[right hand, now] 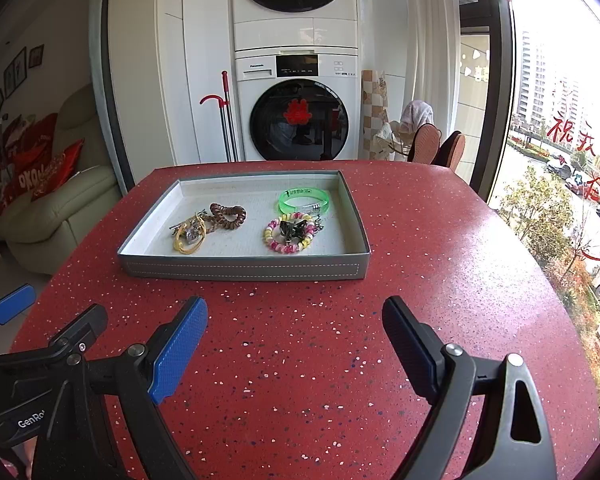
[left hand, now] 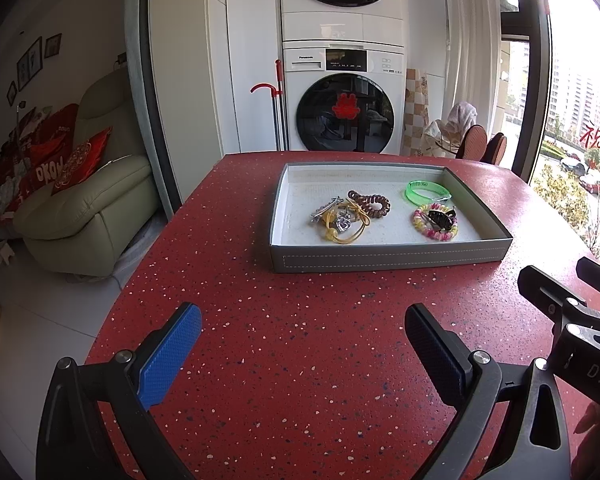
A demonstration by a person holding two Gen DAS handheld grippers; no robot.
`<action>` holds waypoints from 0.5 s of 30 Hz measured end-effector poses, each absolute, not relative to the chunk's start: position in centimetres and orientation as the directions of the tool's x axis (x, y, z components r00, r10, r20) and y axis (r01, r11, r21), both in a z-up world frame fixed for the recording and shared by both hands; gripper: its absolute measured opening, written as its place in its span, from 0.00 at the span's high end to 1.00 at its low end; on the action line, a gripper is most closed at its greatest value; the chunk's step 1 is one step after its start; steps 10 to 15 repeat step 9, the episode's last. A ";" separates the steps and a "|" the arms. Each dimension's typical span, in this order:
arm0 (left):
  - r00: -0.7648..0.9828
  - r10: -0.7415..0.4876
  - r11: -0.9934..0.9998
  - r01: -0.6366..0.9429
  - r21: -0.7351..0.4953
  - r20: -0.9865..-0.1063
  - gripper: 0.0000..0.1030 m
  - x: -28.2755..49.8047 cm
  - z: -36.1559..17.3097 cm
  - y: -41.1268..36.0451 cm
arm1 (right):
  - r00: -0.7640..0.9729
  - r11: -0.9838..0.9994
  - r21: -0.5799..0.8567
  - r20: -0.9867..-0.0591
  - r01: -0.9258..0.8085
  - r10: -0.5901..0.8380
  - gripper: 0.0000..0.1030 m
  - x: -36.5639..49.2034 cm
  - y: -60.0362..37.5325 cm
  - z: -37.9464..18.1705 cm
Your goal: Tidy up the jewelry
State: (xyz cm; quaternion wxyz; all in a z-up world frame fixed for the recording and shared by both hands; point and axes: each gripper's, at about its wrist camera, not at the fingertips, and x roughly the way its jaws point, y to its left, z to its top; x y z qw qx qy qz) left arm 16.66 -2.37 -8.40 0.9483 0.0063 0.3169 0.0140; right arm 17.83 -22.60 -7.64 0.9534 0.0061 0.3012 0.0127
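Jewelry (right hand: 288,232) in rectangular grey tray (right hand: 240,270)

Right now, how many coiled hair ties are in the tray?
2. A brown one near the tray's middle, touching the yellow tangle; a pink-and-yellow one front right, around a dark clip. The tangle might hide more.

Bright daylight from the right-hand window (right hand: 560,120), overexposed there, fisheye-bent edges

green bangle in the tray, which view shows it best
The right wrist view: the green bangle sits nearer the picture's middle, its printing facing the camera. The left wrist view shows it farther off to the right, printing less distinct.
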 end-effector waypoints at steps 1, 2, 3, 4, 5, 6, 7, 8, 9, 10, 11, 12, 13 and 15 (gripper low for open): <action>0.798 0.031 1.000 -0.023 0.021 -0.602 0.00 16.7 -8.4 -2.4 | 0.818 1.000 0.019 -0.574 -0.021 0.028 0.12 17.8 -22.6 -7.6; 0.798 0.031 1.000 -0.023 0.021 -0.602 0.00 16.6 -8.4 -2.4 | 0.818 1.000 0.019 -0.574 -0.020 0.027 0.12 17.8 -22.6 -7.6; 0.799 0.030 1.000 -0.022 0.020 -0.601 0.00 16.6 -8.3 -2.4 | 0.818 1.000 0.019 -0.574 -0.020 0.028 0.12 17.8 -22.6 -7.6; 0.798 0.030 1.000 -0.022 0.021 -0.601 0.00 16.6 -8.3 -2.4 | 0.818 1.000 0.020 -0.574 -0.020 0.028 0.12 17.8 -22.6 -7.6; 0.800 0.031 1.000 -0.022 0.022 -0.600 0.00 16.6 -8.3 -2.4 | 0.818 1.000 0.019 -0.574 -0.020 0.028 0.12 17.8 -22.6 -7.6; 0.801 0.032 0.999 -0.022 0.025 -0.598 0.00 16.6 -8.3 -2.5 | 0.818 1.000 0.019 -0.574 -0.020 0.027 0.12 17.8 -22.6 -7.6; 0.802 0.033 0.999 -0.020 0.027 -0.596 0.00 16.6 -8.3 -2.5 | 0.818 1.000 0.019 -0.574 -0.020 0.027 0.12 17.8 -22.6 -7.6; 0.803 0.032 0.999 -0.018 0.030 -0.595 0.00 16.6 -8.3 -2.5 | 0.818 1.000 0.019 -0.575 -0.021 0.028 0.12 17.8 -22.6 -7.6; 0.803 0.031 0.999 -0.017 0.030 -0.595 0.00 16.6 -8.3 -2.6 | 0.817 1.000 0.019 -0.575 -0.022 0.029 0.12 17.8 -22.6 -7.6; 0.803 0.031 0.999 -0.017 0.030 -0.595 0.00 16.6 -8.3 -2.6 | 0.817 1.000 0.019 -0.575 -0.022 0.029 0.12 17.8 -22.6 -7.6; 0.803 0.031 0.999 -0.017 0.030 -0.595 0.00 16.6 -8.3 -2.6 | 0.817 1.000 0.019 -0.575 -0.022 0.029 0.12 17.8 -22.6 -7.6; 0.803 0.031 0.999 -0.017 0.030 -0.595 0.00 16.6 -8.3 -2.6 | 0.817 1.000 0.019 -0.575 -0.022 0.029 0.12 17.8 -22.6 -7.6; 0.803 0.031 0.999 -0.017 0.030 -0.595 0.00 16.6 -8.3 -2.6 | 0.817 1.000 0.019 -0.575 -0.022 0.029 0.12 17.8 -22.6 -7.6; 0.803 0.031 0.999 -0.017 0.030 -0.595 0.00 16.6 -8.3 -2.6 | 0.817 1.000 0.019 -0.575 -0.022 0.029 0.12 17.8 -22.6 -7.6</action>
